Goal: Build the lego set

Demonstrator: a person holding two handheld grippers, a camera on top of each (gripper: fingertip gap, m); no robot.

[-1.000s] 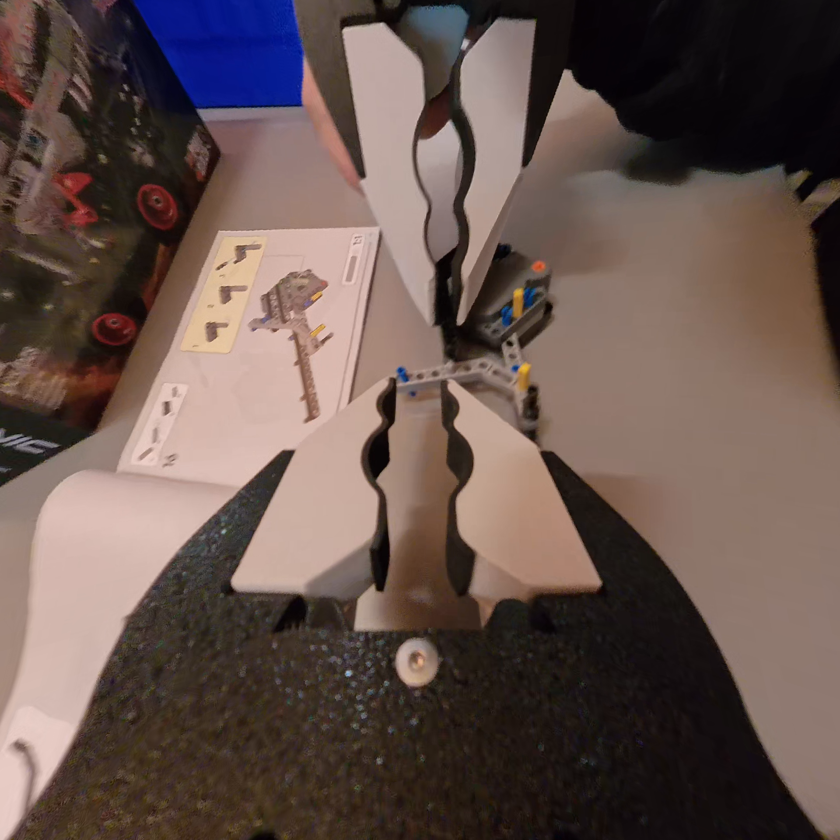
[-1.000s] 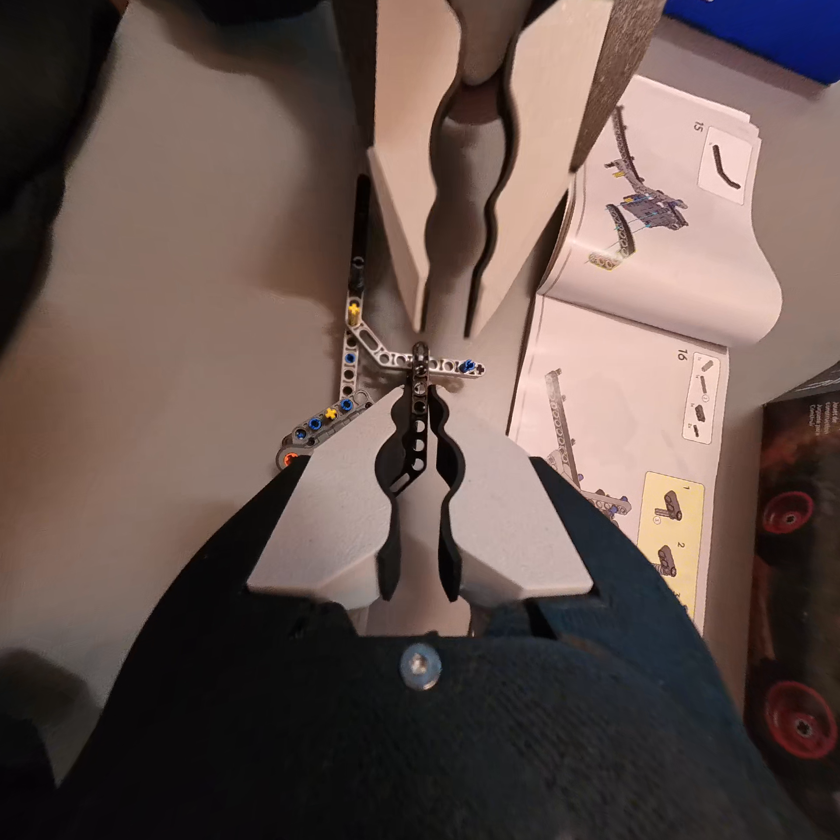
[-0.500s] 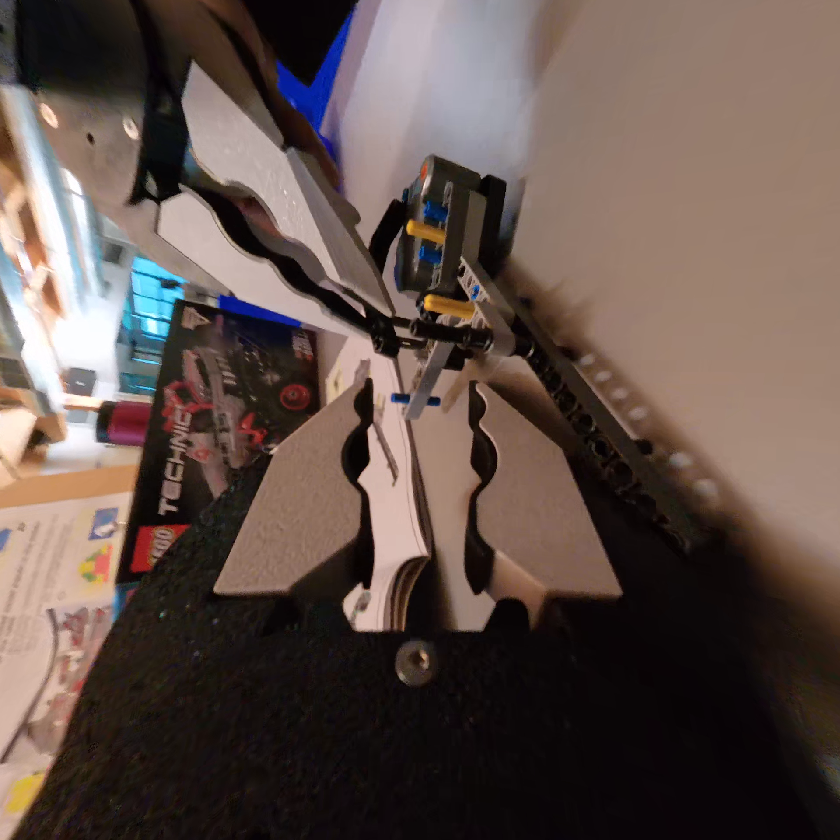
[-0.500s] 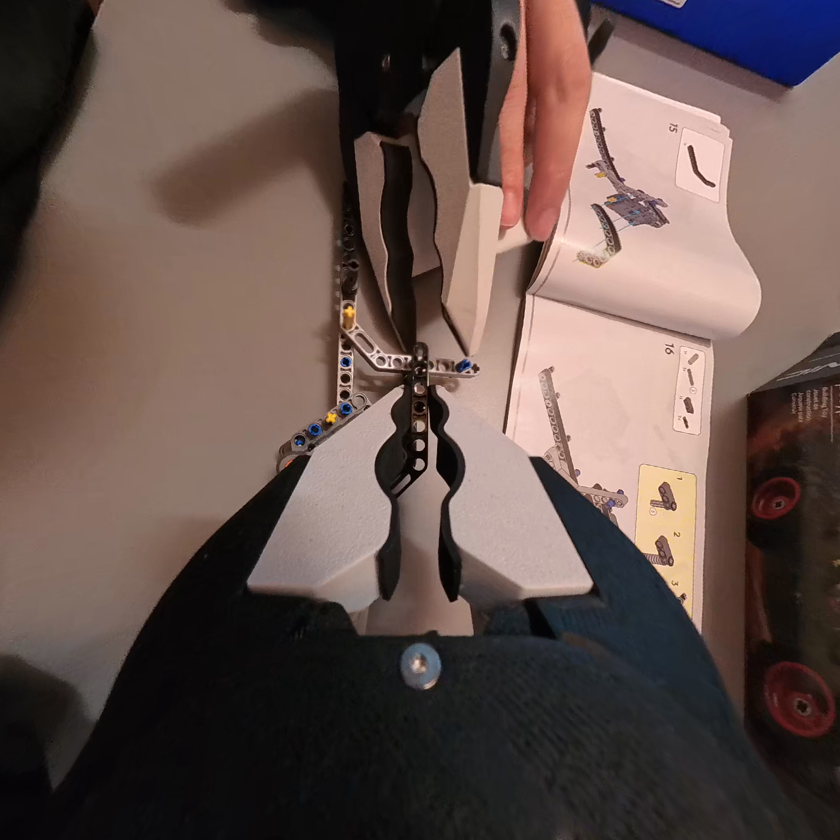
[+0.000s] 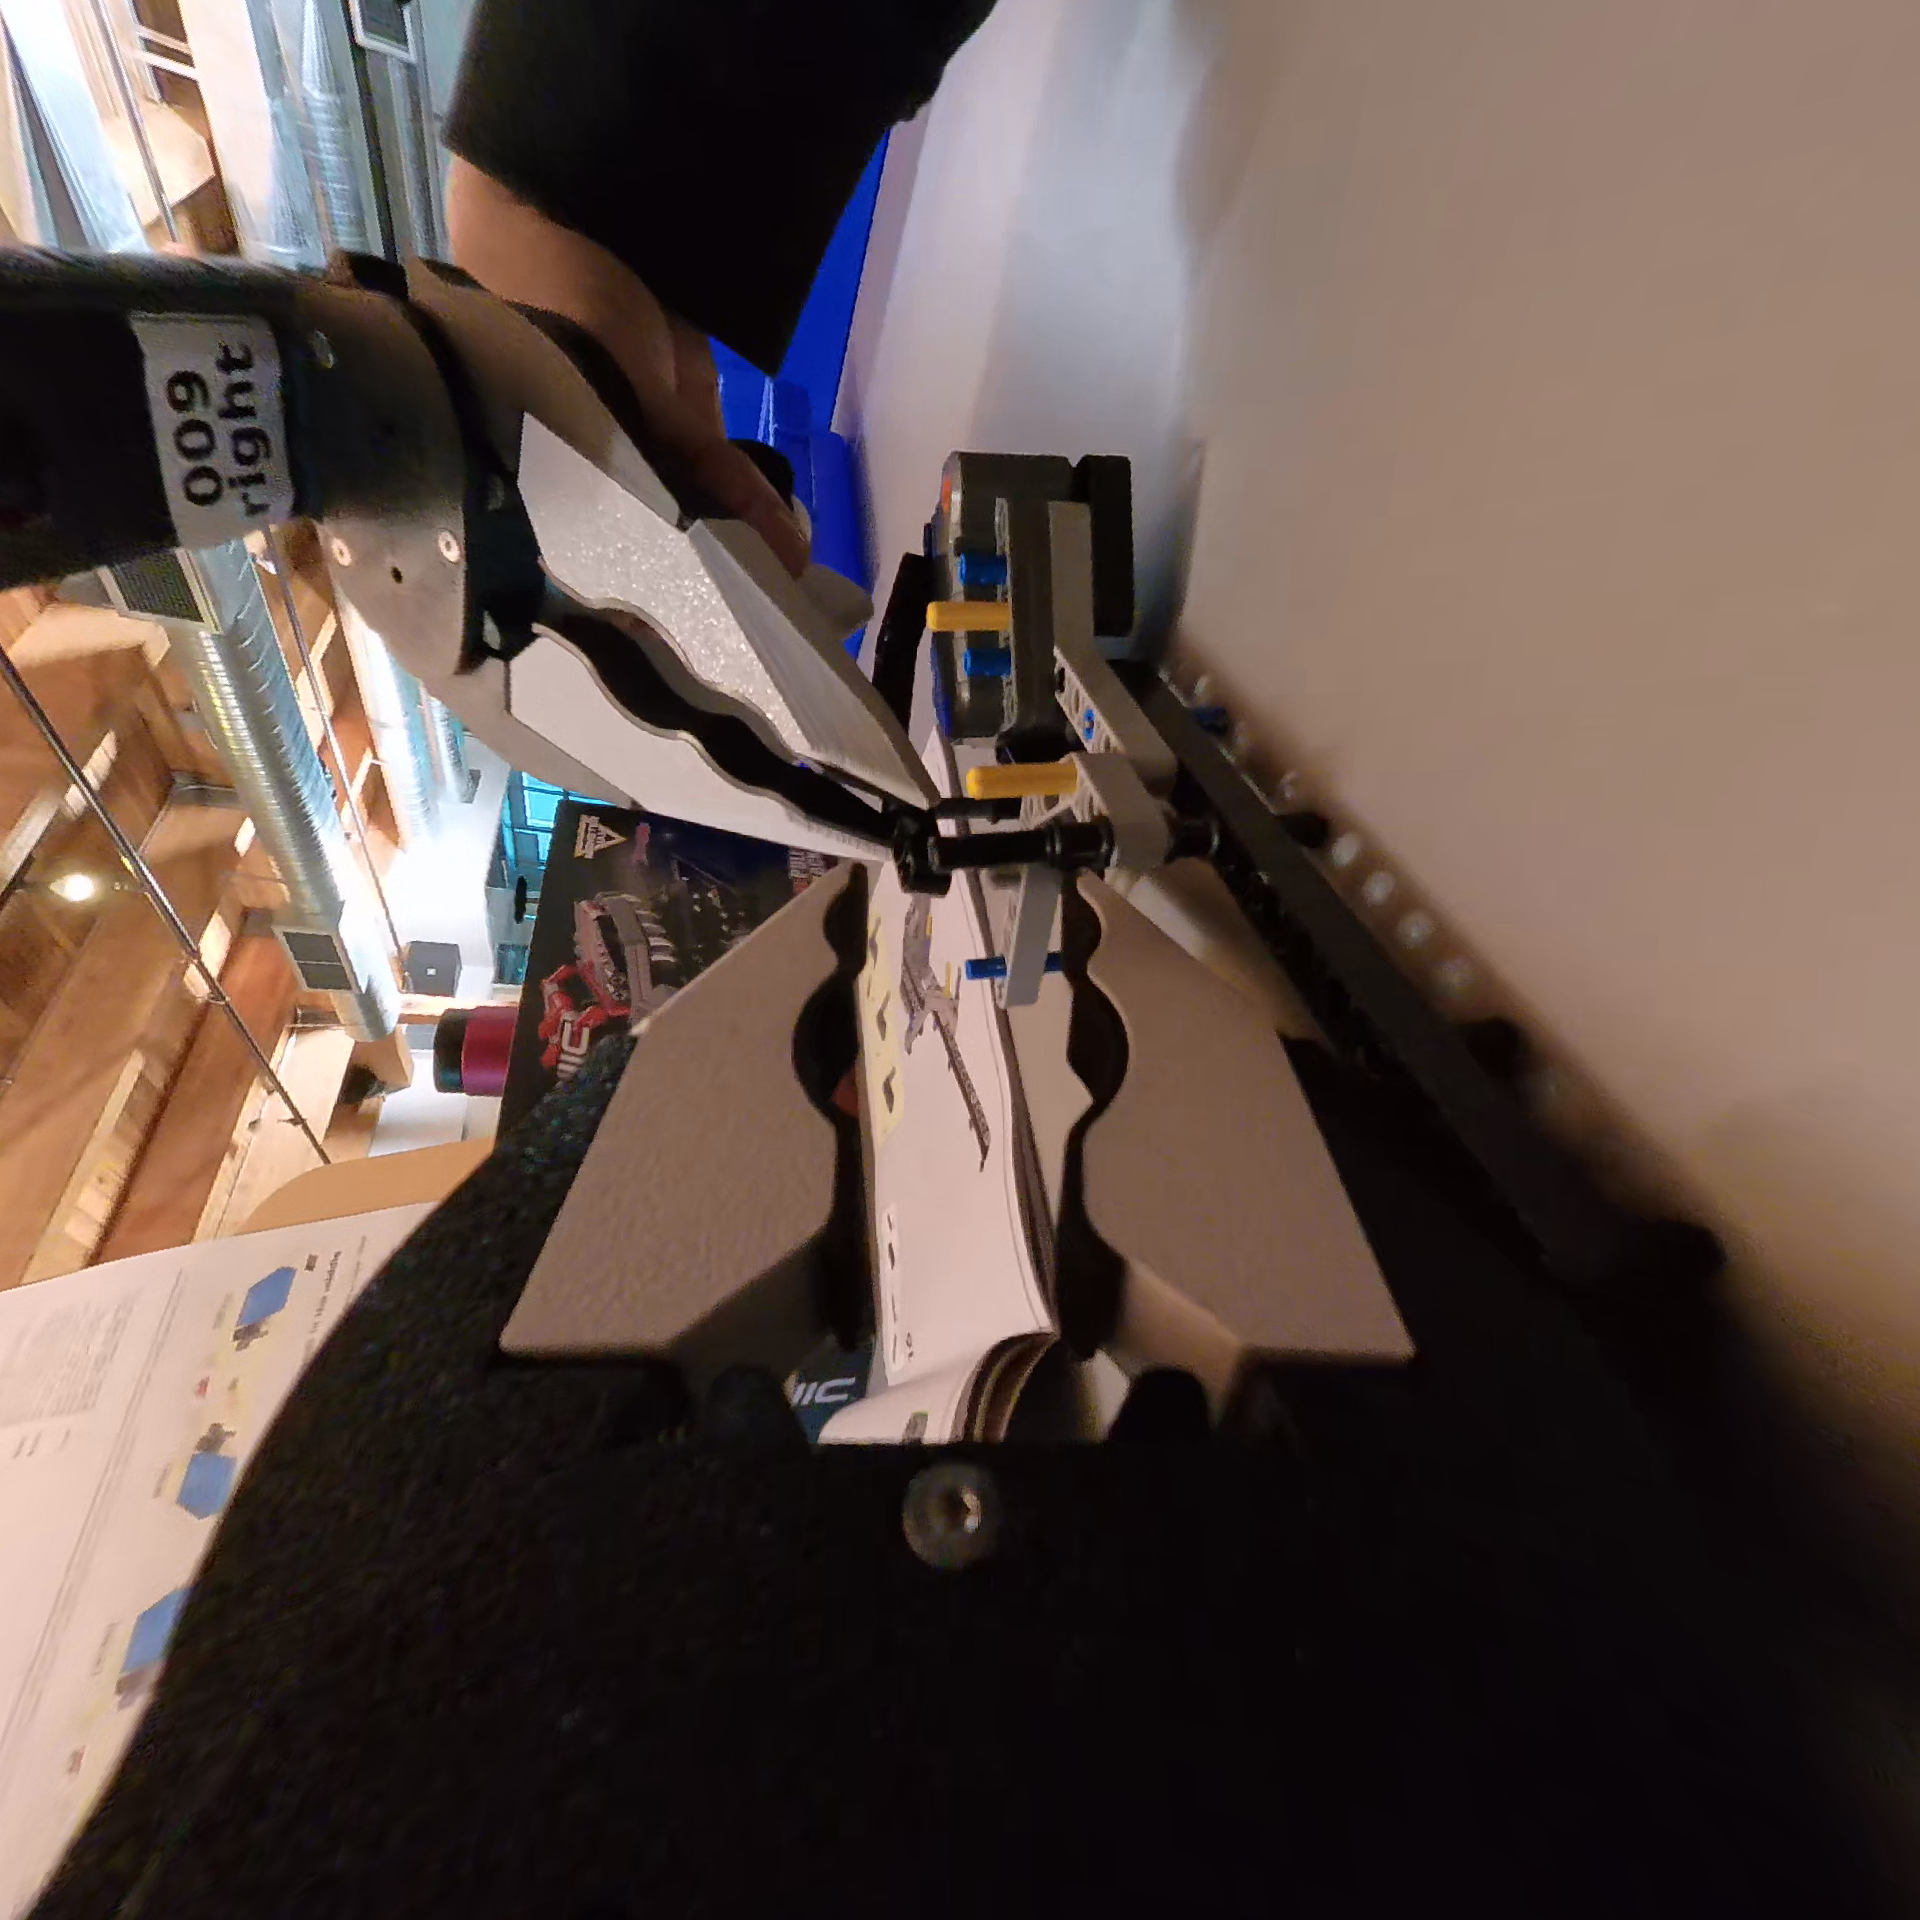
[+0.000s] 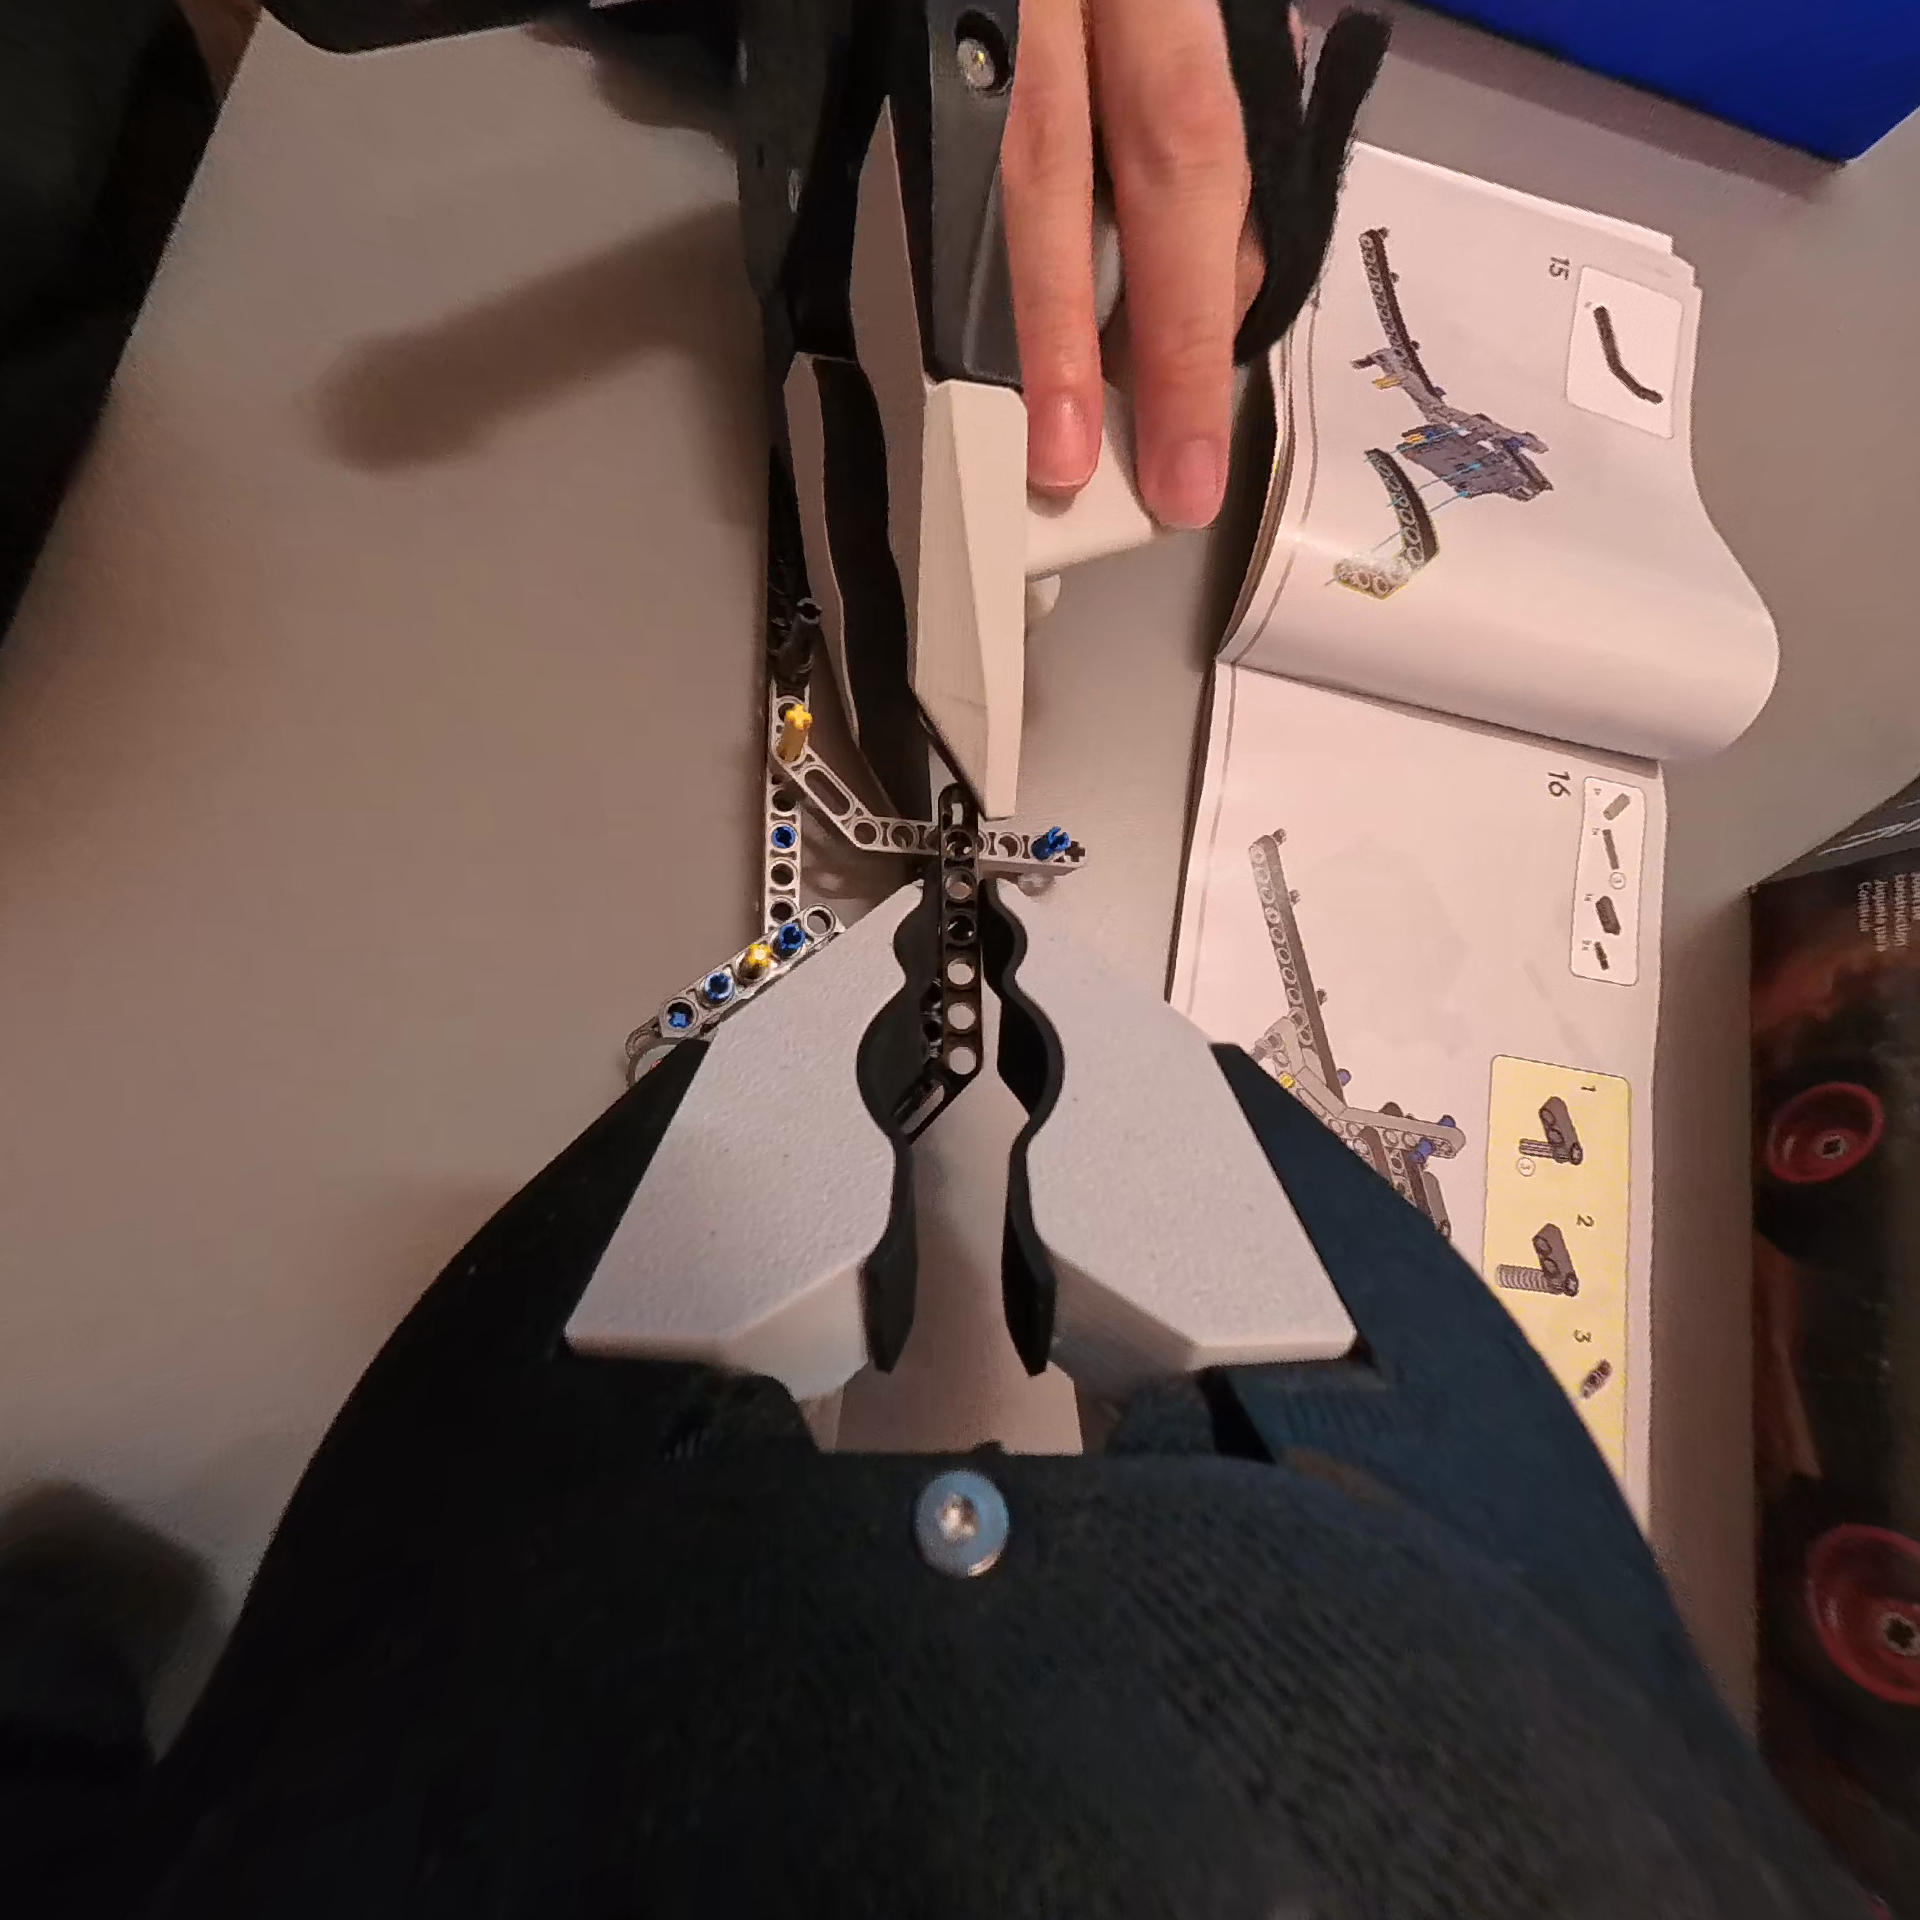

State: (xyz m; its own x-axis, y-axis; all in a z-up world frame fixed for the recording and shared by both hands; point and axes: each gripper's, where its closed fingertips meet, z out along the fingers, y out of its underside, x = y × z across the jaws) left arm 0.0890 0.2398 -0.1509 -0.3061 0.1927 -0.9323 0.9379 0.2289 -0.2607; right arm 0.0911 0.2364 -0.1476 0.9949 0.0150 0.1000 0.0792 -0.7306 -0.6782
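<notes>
A grey Lego assembly [image 6: 821,831] with blue and yellow pins lies on the table; it also shows in the left wrist view [image 5: 1049,665]. My right gripper [image 6: 958,902] is shut on a black holed beam [image 6: 958,977], whose far end sits on the assembly's grey arm. My left gripper [image 5: 966,899] is open and rolled onto its side. Its tips flank the end of that grey arm [image 5: 1029,935] with a blue pin. In the right wrist view the left gripper [image 6: 935,774] comes in from the top, just beyond the black beam's end. The right gripper [image 5: 904,805] shows upper left.
An open instruction booklet [image 6: 1434,935] lies right of the assembly. The dark set box [image 6: 1839,1247] with red wheels stands at the far right. A blue bin [image 6: 1714,62] is at the top right. A person's hand [image 6: 1122,260] holds the left gripper. The tips of both grippers are at nearly the same place.
My left gripper has rolled onto its side and closed in on the grey arm's end, still open. My right gripper has stayed in place, shut on the black beam.
</notes>
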